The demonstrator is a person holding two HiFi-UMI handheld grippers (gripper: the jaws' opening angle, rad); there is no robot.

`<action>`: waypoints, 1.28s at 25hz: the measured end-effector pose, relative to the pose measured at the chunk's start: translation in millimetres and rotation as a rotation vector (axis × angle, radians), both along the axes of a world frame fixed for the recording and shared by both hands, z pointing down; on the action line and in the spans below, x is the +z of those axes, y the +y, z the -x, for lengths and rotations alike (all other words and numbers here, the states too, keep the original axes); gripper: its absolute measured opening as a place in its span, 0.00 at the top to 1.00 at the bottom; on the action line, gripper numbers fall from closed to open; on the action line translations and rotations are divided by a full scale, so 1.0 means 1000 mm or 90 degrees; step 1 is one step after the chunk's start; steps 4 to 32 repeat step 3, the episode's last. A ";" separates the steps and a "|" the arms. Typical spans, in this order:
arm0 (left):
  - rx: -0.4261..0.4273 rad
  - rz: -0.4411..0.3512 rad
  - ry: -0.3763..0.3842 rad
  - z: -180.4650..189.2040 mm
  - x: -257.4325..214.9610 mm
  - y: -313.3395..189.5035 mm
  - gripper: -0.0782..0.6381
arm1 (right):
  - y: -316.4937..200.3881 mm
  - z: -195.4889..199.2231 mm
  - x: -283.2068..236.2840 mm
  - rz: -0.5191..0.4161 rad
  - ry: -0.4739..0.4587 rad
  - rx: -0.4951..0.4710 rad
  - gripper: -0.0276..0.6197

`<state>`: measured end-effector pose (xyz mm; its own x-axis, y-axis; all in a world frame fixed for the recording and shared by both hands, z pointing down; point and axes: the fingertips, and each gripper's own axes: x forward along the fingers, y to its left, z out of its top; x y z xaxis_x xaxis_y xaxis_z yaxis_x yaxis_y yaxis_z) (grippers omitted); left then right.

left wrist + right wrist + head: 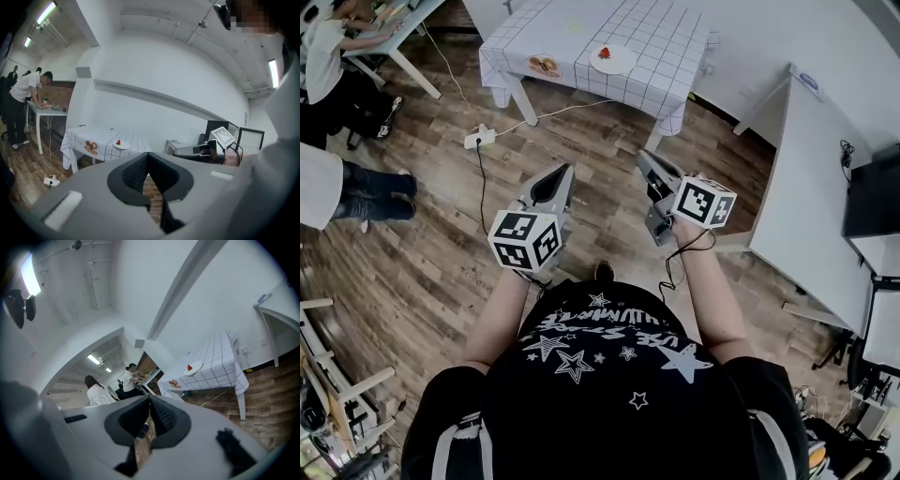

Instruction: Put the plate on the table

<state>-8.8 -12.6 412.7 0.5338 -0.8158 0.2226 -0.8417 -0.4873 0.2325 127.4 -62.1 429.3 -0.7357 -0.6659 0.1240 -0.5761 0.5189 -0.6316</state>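
The round white plate, with a small red thing on it, sits on the table, which is covered in a white cloth with a dark grid. The plate is near the edge that faces the person. Beside it, toward the cloth's corner, lies a flat brown-and-orange item; I can't tell what it is. Well apart from the table, over the wooden plank floor, the person in the black star-printed shirt holds both claws out, pointed toward the table. The left claw has its jaws drawn together at the tips with nothing between them. The right claw is likewise closed and empty. A white power strip lies on the floor between person and table.
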 end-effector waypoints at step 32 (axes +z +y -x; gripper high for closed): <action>-0.001 -0.004 -0.003 0.016 -0.004 0.008 0.88 | 0.009 0.008 -0.002 -0.006 0.022 0.008 0.93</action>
